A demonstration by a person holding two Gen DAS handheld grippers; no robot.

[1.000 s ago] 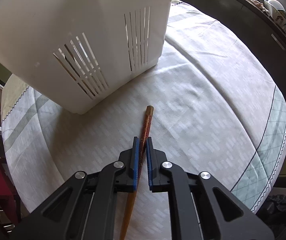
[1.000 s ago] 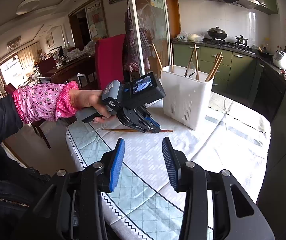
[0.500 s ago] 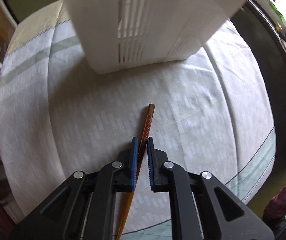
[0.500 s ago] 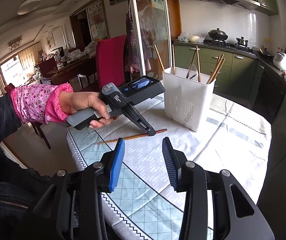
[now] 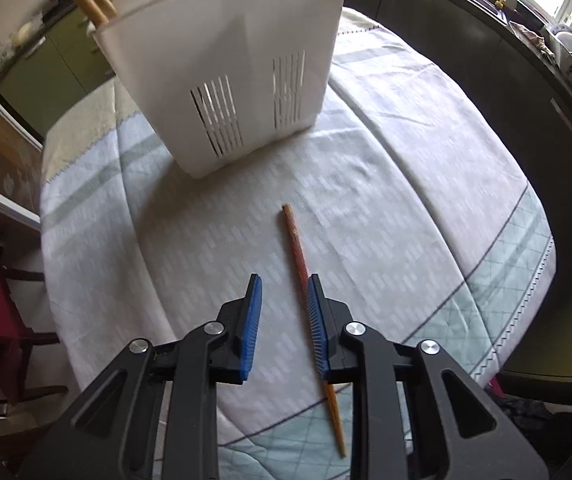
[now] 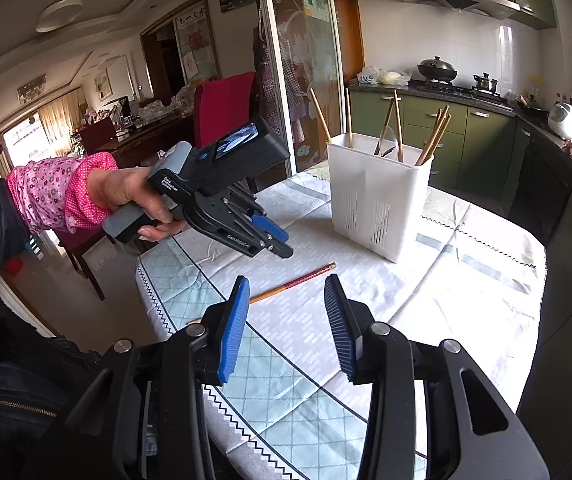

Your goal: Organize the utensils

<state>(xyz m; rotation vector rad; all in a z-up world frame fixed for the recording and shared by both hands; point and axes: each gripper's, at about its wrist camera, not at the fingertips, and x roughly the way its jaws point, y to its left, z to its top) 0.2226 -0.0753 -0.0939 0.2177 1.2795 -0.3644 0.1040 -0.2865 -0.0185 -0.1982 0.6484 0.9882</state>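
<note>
The table (image 5: 406, 200), spread with a pale patterned cloth, carried the white slotted utensil holder (image 5: 237, 72) toward its far side, standing upright. Several chopsticks (image 6: 434, 136) and other utensil handles stuck up out of the holder's top. In the right wrist view a red chair (image 6: 221, 104) stood behind the table, to the left of the holder, and green kitchen cabinets (image 6: 478, 148) ran behind and to the right of the holder.

The left gripper (image 5: 281, 312) hung above the cloth on the near side of the holder, pointing steeply down, held in the person's left hand (image 6: 133, 196) with a pink floral sleeve at the wrist. Its jaws were opening, with bare cloth between the blue pads. The right gripper (image 6: 286, 320) hung nearer the table's edge than the holder, its jaws parted and gripping nothing.

A single red-and-tan chopstick (image 5: 300, 252) lay flat on the cloth in front of the holder, apart from it, its red end toward the holder. In the left wrist view it ran just along the inner face of the left gripper's right-hand pad. From the side, in the right wrist view, the gripper's tips sat above the chopstick and clear of it.
</note>
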